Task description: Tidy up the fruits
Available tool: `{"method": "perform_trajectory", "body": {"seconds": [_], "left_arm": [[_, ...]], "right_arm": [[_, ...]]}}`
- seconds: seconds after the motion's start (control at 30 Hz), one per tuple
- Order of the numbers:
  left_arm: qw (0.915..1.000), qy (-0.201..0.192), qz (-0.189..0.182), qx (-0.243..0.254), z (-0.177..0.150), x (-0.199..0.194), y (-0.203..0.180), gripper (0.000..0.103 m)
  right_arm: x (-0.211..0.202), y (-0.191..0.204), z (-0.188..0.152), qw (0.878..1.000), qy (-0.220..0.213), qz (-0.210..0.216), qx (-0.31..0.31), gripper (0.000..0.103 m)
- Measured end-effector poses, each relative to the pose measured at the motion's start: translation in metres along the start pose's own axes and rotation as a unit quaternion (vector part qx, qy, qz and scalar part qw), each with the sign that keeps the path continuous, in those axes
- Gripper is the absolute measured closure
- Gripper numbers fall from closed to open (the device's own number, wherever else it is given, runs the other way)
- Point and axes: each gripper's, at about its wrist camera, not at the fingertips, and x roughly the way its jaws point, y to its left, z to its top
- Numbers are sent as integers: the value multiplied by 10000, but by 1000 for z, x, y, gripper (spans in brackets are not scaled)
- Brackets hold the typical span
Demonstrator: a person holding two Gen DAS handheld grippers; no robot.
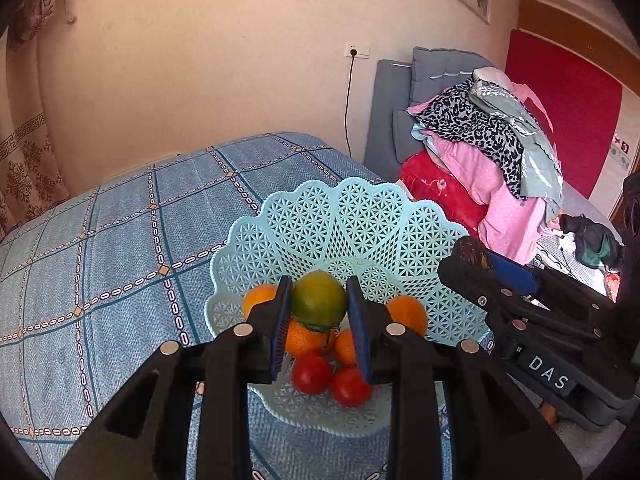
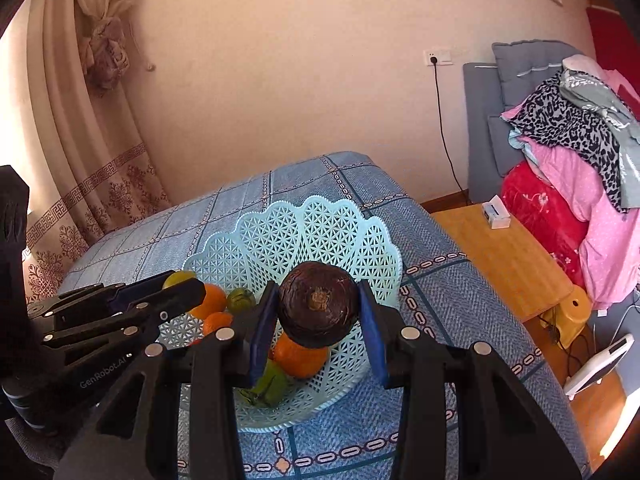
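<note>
Right wrist view alone shows me the wooden side table (image 2: 504,256) | left claw (image 1: 319,322) clenched on green-yellow fruit (image 1: 319,300) over basket (image 1: 360,216) | right claw (image 2: 318,320) gripping dark brown fruit (image 2: 318,310) above the basket on the bed (image 1: 120,240).

My left gripper (image 1: 319,332) and right gripper (image 2: 318,336) are black, blue-padded, silver-bolted, lettered "DAS" and "GenRobot.AI".

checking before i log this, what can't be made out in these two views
- Left wrist view: the green-yellow fruit sits between the left hand-held gripper pads; contact cannot be confirmed.
- Right wrist view: the dark brown fruit hides fruit below; the orange shows partly.
- Basket near rim: covered by gripper bodies in both views.
- Right hand-held gripper: fruit's underside unseen.
</note>
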Motion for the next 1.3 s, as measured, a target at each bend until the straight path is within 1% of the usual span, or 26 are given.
{"method": "perform_trajectory", "body": {"seconds": [0.17, 0.27, 0.3, 0.33, 0.37, 0.4, 0.53, 0.67, 0.77, 0.83, 0.93, 0.97, 1.0, 1.1, 1.13, 1.17, 1.2, 1.23, 1.3], "left_arm": [[9997, 161, -159, -58, 1, 18, -2, 75], [9995, 215, -192, -111, -1, 25, -1, 74], [9995, 232, -194, -121, -1, 27, -1, 69], [9995, 219, -182, -123, -2, 28, -1, 53], [9997, 171, -127, -135, -2, 27, 0, 45], [9998, 83, -35, -166, -2, 25, 2, 41], [9996, 45, -15, -279, -2, 18, 13, 40], [9992, -8, 109, -376, -1, 11, 22, 40], [9989, -28, 171, -441, -1, 8, 28, 33], [9985, -52, 249, -477, -1, 5, 30, 26], [9981, -94, 409, -456, -1, 1, 30, 19], [9979, -117, 474, -431, -2, -1, 30, 18], [9977, -135, 530, -401, -2, -2, 30, 17], [9971, -163, 655, -353, -1, -7, 29, 7], [9969, -178, 687, -347, -1, -9, 29, 6], [9967, -196, 707, -344, -1, -12, 28, 5], [9966, -205, 720, -341, -1, -14, 28, 5], [9965, -208, 729, -339, -1, -16, 29, 3], [9962, -223, 766, -344, -2, -21, 29, 3]], "right_arm": [[3, -4, 2, 10000, -3, -18, 35, 63], [6, -5, 2, 10000, 16, -17, 53, 63], [6, -5, 2, 10000, 13, -21, 48, 63], [7, -6, 3, 10000, 9, -16, 46, 63], [7, -5, 3, 10000, 2, -17, 46, 63], [7, -5, 3, 10000, -11, -25, 48, 63], [6, -4, 5, 10000, -30, -23, 30, 62], [5, -3, 4, 10000, -33, -40, 34, 62], [5, -1, 2, 10000, -17, -45, 39, 62], [4, 0, 1, 10000, -12, -61, 38, 62], [1, -1, -1, 9999, 4, -102, 48, 62], [0, -2, -2, 9999, 3, -119, 60, 61], [-1, -3, -2, 9999, -3, -138, 79, 56], [-5, -5, -2, 9997, -6, -198, 128, 52], [-6, -5, -2, 9996, -8, -226, 139, 51], [-7, -6, -3, 9996, -5, -255, 153, 44], [-9, -7, -3, 9995, -10, -272, 168, 34], [-11, -7, -4, 9994, -29, -290, 168, 31], [-14, -6, -5, 9993, -30, -339, 142, 29]]}}
